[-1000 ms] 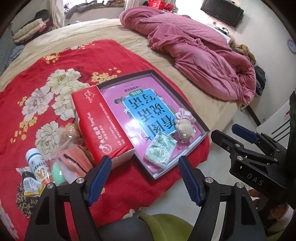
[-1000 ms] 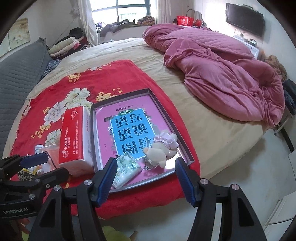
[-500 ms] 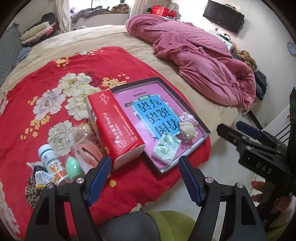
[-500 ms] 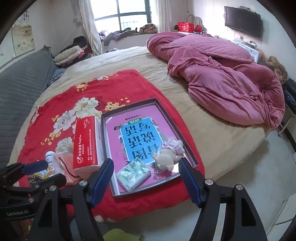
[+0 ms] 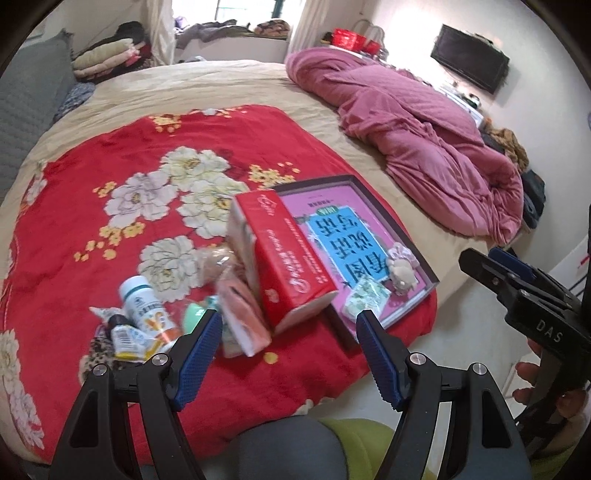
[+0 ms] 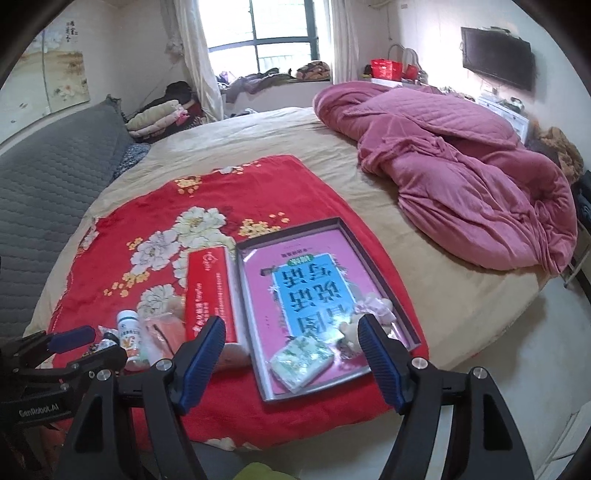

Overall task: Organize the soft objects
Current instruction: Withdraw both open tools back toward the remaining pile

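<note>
Right wrist view: the right gripper (image 6: pixel 291 350) has its blue fingers wide apart, holding nothing. The left gripper (image 5: pixel 288 345) is wide apart and empty too; its body reads "GenRobot.AI". The other one reads "DAS". A red tissue pack (image 6: pixel 210 291) lies just beside a shallow box (image 6: pixel 373 254) with big upside-down writing. In the box sit a small plush toy (image 6: pixel 369 312) and a green tissue packet (image 6: pixel 301 360). All rest on a red flowered blanket (image 6: pixel 147 221) on a bed (image 6: pixel 461 314) with a pink quilt (image 6: pixel 461 177).

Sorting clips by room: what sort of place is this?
Almost certainly a home bedroom: a wide bed with a rumpled pink quilt, a wall-mounted television, and folded clothes piled near the curtained window.
</note>
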The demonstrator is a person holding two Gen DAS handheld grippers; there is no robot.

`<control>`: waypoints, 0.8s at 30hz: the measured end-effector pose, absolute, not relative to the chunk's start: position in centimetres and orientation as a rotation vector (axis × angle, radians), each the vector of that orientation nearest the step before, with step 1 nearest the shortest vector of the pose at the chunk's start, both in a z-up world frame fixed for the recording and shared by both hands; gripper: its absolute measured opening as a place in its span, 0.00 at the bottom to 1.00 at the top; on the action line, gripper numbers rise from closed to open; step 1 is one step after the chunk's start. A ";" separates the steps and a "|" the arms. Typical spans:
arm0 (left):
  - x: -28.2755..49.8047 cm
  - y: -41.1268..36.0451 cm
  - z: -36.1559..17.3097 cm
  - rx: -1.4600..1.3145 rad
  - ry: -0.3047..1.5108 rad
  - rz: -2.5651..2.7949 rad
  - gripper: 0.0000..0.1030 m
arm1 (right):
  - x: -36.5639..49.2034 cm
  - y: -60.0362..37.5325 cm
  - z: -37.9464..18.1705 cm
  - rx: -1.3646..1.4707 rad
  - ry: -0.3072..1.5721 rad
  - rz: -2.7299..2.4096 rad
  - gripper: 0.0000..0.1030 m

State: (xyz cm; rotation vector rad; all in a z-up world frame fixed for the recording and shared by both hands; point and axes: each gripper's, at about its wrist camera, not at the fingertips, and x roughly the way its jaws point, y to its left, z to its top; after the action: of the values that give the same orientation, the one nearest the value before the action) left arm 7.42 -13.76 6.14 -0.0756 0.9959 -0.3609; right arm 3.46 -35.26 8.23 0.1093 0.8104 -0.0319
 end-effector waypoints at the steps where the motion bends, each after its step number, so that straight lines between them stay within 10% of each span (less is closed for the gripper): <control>1: 7.5 -13.2 6.3 -0.079 0.993 -0.351 0.74 | 3.4 -34.9 8.4 0.105 0.807 -0.028 0.71; 24: 5.3 -0.2 7.5 -0.188 0.934 -0.145 0.74 | 3.1 -22.7 8.6 -0.023 0.813 0.193 0.71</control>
State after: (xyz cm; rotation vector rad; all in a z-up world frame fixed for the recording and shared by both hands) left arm 5.33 -0.18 7.52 -0.1882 0.9343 -0.1446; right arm 3.07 -22.66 8.57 -0.0233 0.8132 0.1934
